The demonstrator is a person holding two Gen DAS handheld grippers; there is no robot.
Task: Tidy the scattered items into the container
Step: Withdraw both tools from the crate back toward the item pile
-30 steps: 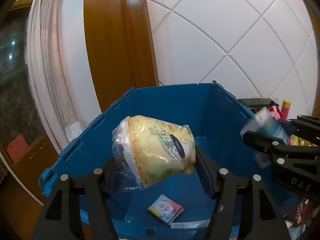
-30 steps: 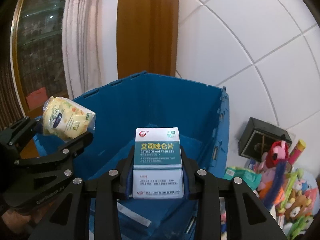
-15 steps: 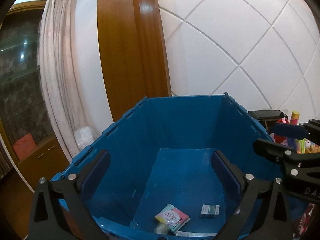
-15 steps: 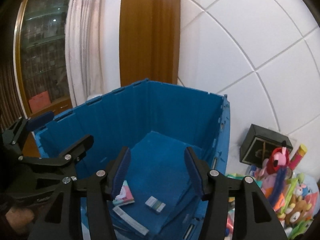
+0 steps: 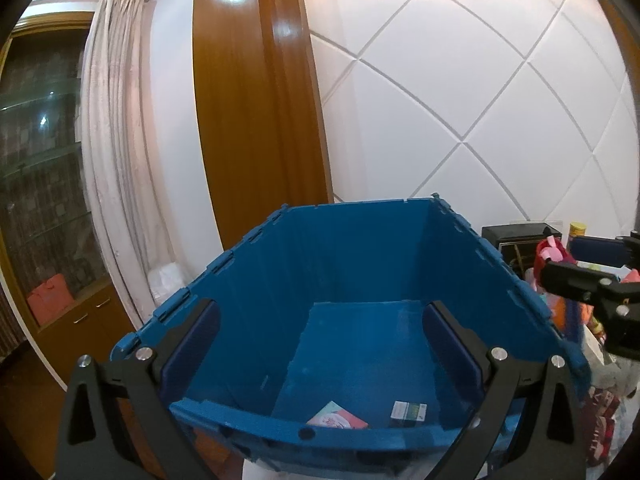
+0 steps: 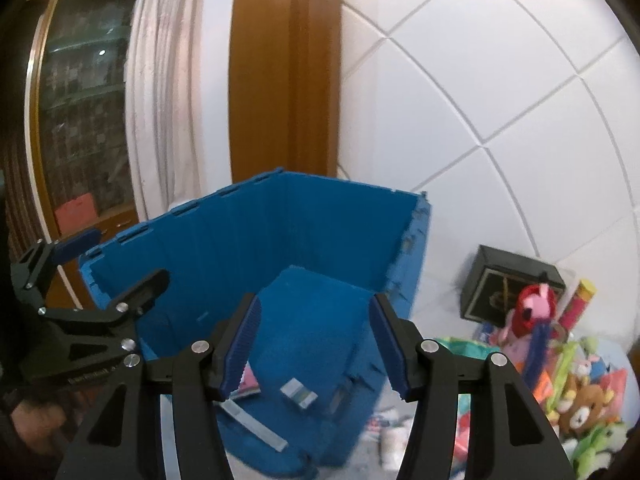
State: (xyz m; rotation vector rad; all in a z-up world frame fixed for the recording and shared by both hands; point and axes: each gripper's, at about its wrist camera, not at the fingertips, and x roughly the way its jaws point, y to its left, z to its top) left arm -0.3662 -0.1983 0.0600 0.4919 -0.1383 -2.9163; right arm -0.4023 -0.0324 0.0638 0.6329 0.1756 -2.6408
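A deep blue plastic crate (image 5: 352, 240) stands against the wall; it also shows in the right wrist view (image 6: 320, 224). On its floor lie a pink card pack (image 5: 336, 421) and a small white and green box (image 5: 408, 411), the box also in the right wrist view (image 6: 298, 392), beside a long white strip (image 6: 256, 426). My left gripper (image 5: 320, 344) is open and empty above the crate's near rim. My right gripper (image 6: 316, 344) is open and empty above the crate's right side.
To the right of the crate are a black box (image 6: 512, 284), a red plush toy (image 6: 534, 308), a yellow tube (image 6: 582, 294) and several more soft toys (image 6: 584, 396). A white curtain (image 5: 116, 160), a wooden pillar and a glass cabinet stand to the left.
A second ago my left gripper held a yellow bag and my right a white medicine box. Both opened and dropped them into the crate. Both grippers have since lifted back a little.
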